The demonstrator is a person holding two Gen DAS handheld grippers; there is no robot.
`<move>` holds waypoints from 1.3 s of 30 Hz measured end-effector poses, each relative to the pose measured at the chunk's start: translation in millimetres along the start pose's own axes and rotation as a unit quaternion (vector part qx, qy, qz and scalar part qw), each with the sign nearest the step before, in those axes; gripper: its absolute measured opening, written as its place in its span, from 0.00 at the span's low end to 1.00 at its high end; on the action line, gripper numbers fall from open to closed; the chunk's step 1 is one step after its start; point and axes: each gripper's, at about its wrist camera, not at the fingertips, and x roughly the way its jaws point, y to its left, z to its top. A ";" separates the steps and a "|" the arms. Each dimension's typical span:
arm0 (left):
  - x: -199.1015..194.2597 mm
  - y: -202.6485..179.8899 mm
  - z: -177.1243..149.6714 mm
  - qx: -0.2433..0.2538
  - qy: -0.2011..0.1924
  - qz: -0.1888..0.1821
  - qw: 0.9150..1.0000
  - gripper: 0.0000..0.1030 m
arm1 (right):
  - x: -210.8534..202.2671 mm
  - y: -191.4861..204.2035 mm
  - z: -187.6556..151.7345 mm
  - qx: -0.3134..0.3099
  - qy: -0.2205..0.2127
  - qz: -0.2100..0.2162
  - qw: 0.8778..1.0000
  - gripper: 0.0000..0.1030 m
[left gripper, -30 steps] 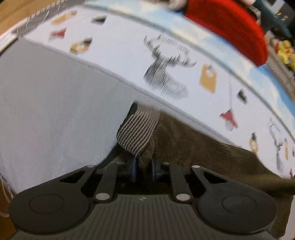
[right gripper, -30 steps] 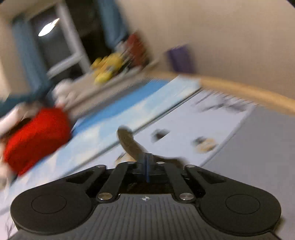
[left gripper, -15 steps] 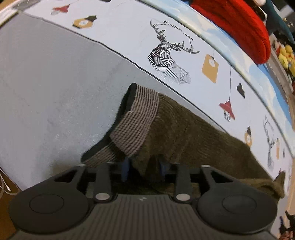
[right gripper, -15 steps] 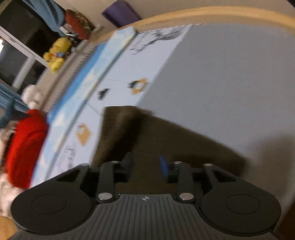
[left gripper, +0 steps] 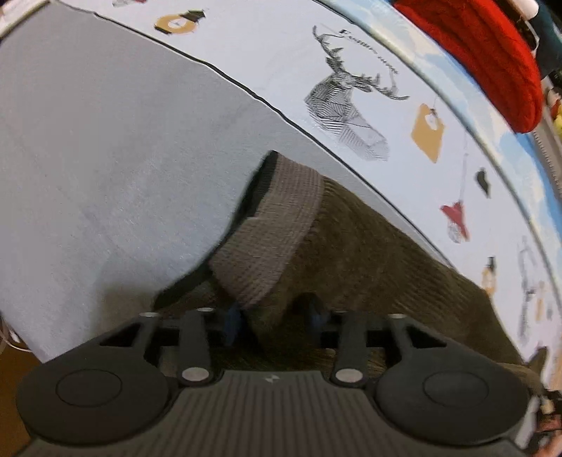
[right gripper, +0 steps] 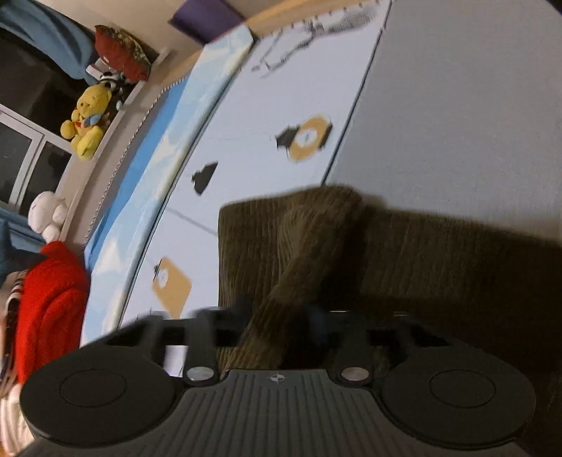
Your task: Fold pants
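Note:
Dark olive corduroy pants (left gripper: 368,253) lie on a grey sheet (left gripper: 105,140), with the ribbed waistband (left gripper: 277,225) turned up. My left gripper (left gripper: 274,318) is open, its jaws on either side of a fold of the waistband cloth. In the right wrist view the pants (right gripper: 439,260) lie flat on the grey sheet (right gripper: 474,105). My right gripper (right gripper: 281,316) is open with a raised ridge of the cloth between its jaws.
A pale blue printed cover (left gripper: 351,52) with a deer drawing borders the grey sheet. A red knitted item (left gripper: 484,52) lies beyond it. Plush toys (right gripper: 84,119) sit on a ledge by the window. A purple block (right gripper: 207,14) is at the far end.
Both grippers were shut on the pants a second ago and have opened. The pants have come down to lie on the sheet, and the right gripper has swung down over them.

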 end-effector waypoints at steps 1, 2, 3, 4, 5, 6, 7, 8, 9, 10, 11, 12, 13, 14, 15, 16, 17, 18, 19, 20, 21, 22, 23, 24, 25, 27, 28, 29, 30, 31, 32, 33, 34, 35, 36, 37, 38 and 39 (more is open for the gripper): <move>-0.8 1.1 1.0 -0.004 -0.004 0.000 1.000 0.25 | -1.2 3.5 1.7 -0.009 -0.010 0.004 1.000 0.08; -2.5 2.1 2.0 -0.010 -0.009 -0.004 1.000 0.23 | -6.5 8.0 4.2 -0.022 -0.021 0.013 0.999 0.08; -5.0 2.1 2.7 -0.011 -0.017 -0.007 1.000 0.21 | -14.2 15.2 6.6 -0.039 -0.033 0.029 0.998 0.07; -8.9 1.9 2.9 -0.010 -0.027 -0.013 0.999 0.20 | -25.4 23.3 9.3 -0.058 -0.048 0.050 0.996 0.06; -13.2 0.9 2.8 -0.009 -0.038 -0.019 0.999 0.20 | -37.1 29.6 11.3 -0.074 -0.061 0.072 0.993 0.06; -18.0 -0.4 2.1 -0.004 -0.049 -0.026 0.998 0.19 | -54.1 36.6 13.7 -0.090 -0.077 0.100 0.988 0.06; -23.4 -1.7 0.7 0.004 -0.060 -0.032 0.998 0.19 | -71.8 39.8 15.1 -0.100 -0.092 0.125 0.983 0.06; -28.7 -2.3 -1.1 0.012 -0.071 -0.039 0.997 0.19 | -93.3 41.6 16.0 -0.110 -0.111 0.149 0.977 0.06; -32.9 -1.9 -2.8 0.017 -0.078 -0.044 0.996 0.18 | -110.8 40.7 15.9 -0.118 -0.124 0.160 0.972 0.06; -36.6 -0.1 -5.1 0.021 -0.082 -0.051 0.995 0.18 | -129.6 36.5 15.4 -0.125 -0.134 0.163 0.970 0.06; -39.1 3.5 -8.1 0.023 -0.081 -0.057 0.995 0.18 | -143.2 30.1 15.1 -0.128 -0.138 0.158 0.969 0.06; -39.9 7.6 -10.7 0.025 -0.077 -0.060 0.995 0.18 | -156.5 18.6 14.0 -0.127 -0.138 0.147 0.971 0.06; -39.4 11.2 -13.5 0.030 -0.069 -0.060 0.995 0.18 | -165.0 6.2 12.5 -0.127 -0.132 0.128 0.975 0.06; -38.4 13.8 -16.4 0.037 -0.062 -0.055 0.996 0.18 | -169.8 -8.4 10.4 -0.126 -0.117 0.100 0.980 0.06; -35.4 15.9 -19.4 0.051 -0.051 -0.045 0.996 0.19 | -170.2 -24.7 7.1 -0.122 -0.091 0.061 0.986 0.06; -31.6 17.3 -21.4 0.061 -0.039 -0.036 0.997 0.19 | -164.3 -41.8 2.4 -0.122 -0.052 0.015 0.991 0.06; -25.6 18.8 -23.7 0.071 -0.021 -0.027 0.997 0.19 | -155.0 -57.0 -1.6 -0.126 -0.015 -0.022 0.992 0.06; -19.4 20.3 -24.8 0.077 -0.001 -0.025 0.997 0.19 | -143.5 -76.5 -5.5 -0.118 0.033 -0.058 0.991 0.07; -15.5 20.7 -25.0 0.078 0.011 -0.026 0.997 0.21 | -134.9 -95.3 -6.5 -0.091 0.069 -0.076 0.990 0.08; -12.6 21.8 -24.8 0.079 0.017 -0.023 0.996 0.23 | -128.4 -111.8 -6.0 -0.061 0.096 -0.083 0.990 0.11; -11.5 22.5 -23.9 0.073 0.020 -0.020 0.997 0.26 | -124.8 -122.0 -4.8 -0.047 0.108 -0.088 0.989 0.16; -9.8 24.7 -23.4 0.063 0.022 -0.020 0.998 0.32 | -124.1 -126.2 -3.5 -0.052 0.105 -0.094 0.989 0.16; -9.4 26.9 -22.7 0.048 0.021 -0.025 0.998 0.35 | -124.3 -127.4 -2.2 -0.056 0.102 -0.092 0.989 0.16; -9.5 29.4 -21.3 0.034 0.018 -0.029 0.999 0.46 | -124.0 -127.3 -0.7 -0.053 0.097 -0.090 0.990 0.19; -10.4 31.5 -20.0 0.021 0.011 -0.032 0.999 0.52 | -123.6 -126.9 1.1 -0.049 0.092 -0.091 0.990 0.22; -9.9 33.0 -19.0 0.009 0.005 -0.030 1.000 0.53 | -120.5 -124.4 1.3 -0.042 0.083 -0.098 0.991 0.23; -9.4 33.2 -19.0 0.010 0.005 -0.026 1.000 0.50 | -119.2 -123.6 0.8 -0.041 0.081 -0.102 0.991 0.23; -7.9 32.4 -18.2 0.014 0.008 -0.022 1.000 0.47 | -120.1 -123.3 -3.0 -0.044 0.079 -0.107 0.990 0.22; -7.0 31.9 -18.6 0.021 0.010 -0.020 1.000 0.24 | -119.3 -120.7 -5.3 -0.052 0.077 -0.113 0.989 0.12; -9.0 32.9 -18.7 0.026 0.007 -0.023 0.999 0.22 | -117.6 -114.5 -7.3 -0.063 0.071 -0.117 0.989 0.10; -14.3 33.8 -19.2 0.031 -0.005 -0.029 0.999 0.20 | -118.9 -111.6 -6.2 -0.071 0.061 -0.114 0.989 0.10; -22.5 33.0 -20.3 0.039 -0.022 -0.037 0.998 0.19 | -125.8 -104.5 -4.3 -0.079 0.042 -0.101 0.991 0.09; -32.7 32.4 -22.6 0.049 -0.042 -0.047 0.997 0.19 | -135.6 -96.6 -1.8 -0.086 0.021 -0.074 0.993 0.09; -39.5 34.8 -24.7 0.054 -0.053 -0.052 0.996 0.19 | -145.6 -91.3 -0.1 -0.100 -0.001 -0.051 0.994 0.09; -41.3 37.3 -25.9 0.055 -0.053 -0.052 0.996 0.19 | -152.5 -87.2 1.0 -0.111 -0.017 -0.045 0.993 0.09; -37.6 41.7 -25.9 0.053 -0.040 -0.048 0.997 0.19 | -155.1 -88.5 2.1 -0.112 -0.023 -0.058 0.992 0.09; -31.2 44.4 -26.0 0.055 -0.021 -0.041 0.997 0.20 | -151.1 -96.5 2.9 -0.098 -0.007 -0.084 0.992 0.09; -23.8 45.3 -26.4 0.062 0.001 -0.032 0.998 0.21 | -143.0 -109.0 2.0 -0.076 0.021 -0.113 0.990 0.09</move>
